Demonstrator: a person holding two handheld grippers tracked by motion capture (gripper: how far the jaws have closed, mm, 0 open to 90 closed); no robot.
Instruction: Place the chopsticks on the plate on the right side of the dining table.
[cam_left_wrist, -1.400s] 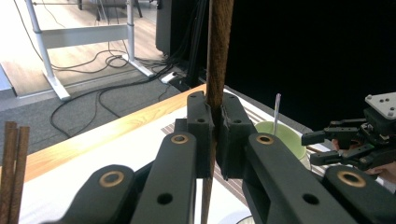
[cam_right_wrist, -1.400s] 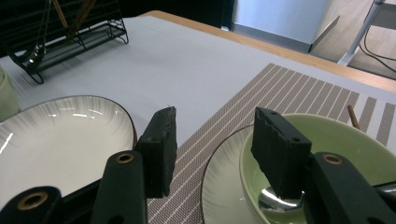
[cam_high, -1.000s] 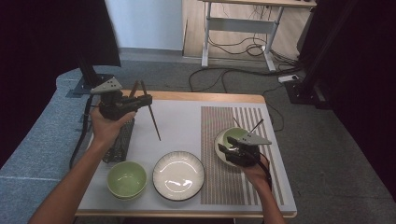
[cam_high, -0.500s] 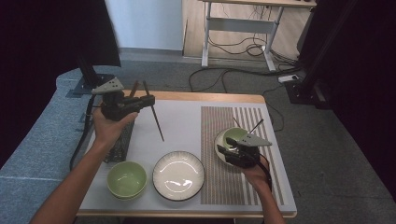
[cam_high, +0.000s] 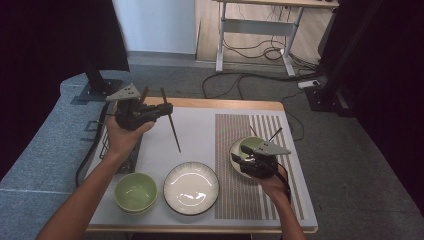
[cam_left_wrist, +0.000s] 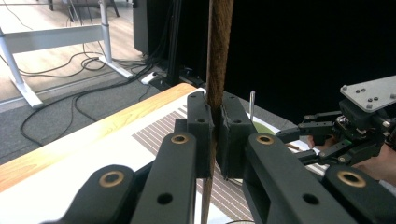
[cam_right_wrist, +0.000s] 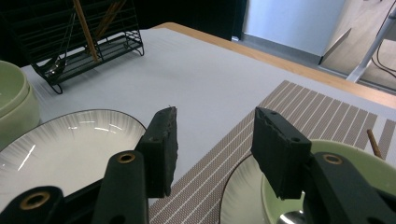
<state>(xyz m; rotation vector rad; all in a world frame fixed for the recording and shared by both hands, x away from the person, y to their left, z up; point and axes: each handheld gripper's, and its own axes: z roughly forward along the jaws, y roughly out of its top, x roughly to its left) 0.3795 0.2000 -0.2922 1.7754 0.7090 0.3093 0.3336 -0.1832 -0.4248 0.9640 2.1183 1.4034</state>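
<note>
1. left gripper (cam_high: 162, 108) is up over the far-left part of the table (cam_high: 200, 104), held in the left hand (cam_high: 122, 132). its jaws are nearly together and clamp a brown chopstick (cam_high: 171, 122).
2. in the high view the chopstick is off the table, slanting from a top end above the jaws down to a tip over the white mat (cam_high: 192, 135). in the left gripper view (cam_left_wrist: 215, 133) the stick (cam_left_wrist: 218, 56) runs close to vertical between the two pads, gripped partway along its length.
3. right gripper (cam_high: 246, 161) sits low at the near-right, over the striped mat (cam_high: 235, 190), held in the right hand (cam_high: 272, 182). it is at the near edge of a small white plate (cam_high: 233, 152) carrying a green bowl (cam_high: 250, 145).
4. in the right gripper view its jaws (cam_right_wrist: 215, 140) stand moderately apart with nothing between the pads; the green bowl (cam_right_wrist: 369, 163) rim lies under the right-hand jaw, and a metal spoon (cam_right_wrist: 289, 218) lies in the bowl.
5. a second brown stick (cam_right_wrist: 373, 142) leans on that bowl's far rim.
6. a white plate (cam_high: 191, 188) sits near-centre, and a second green bowl (cam_high: 135, 192) is just beside it on the left.
7. a black wire rack (cam_right_wrist: 88, 32) stands at the left edge under the left forearm, more sticks inside it.
</note>
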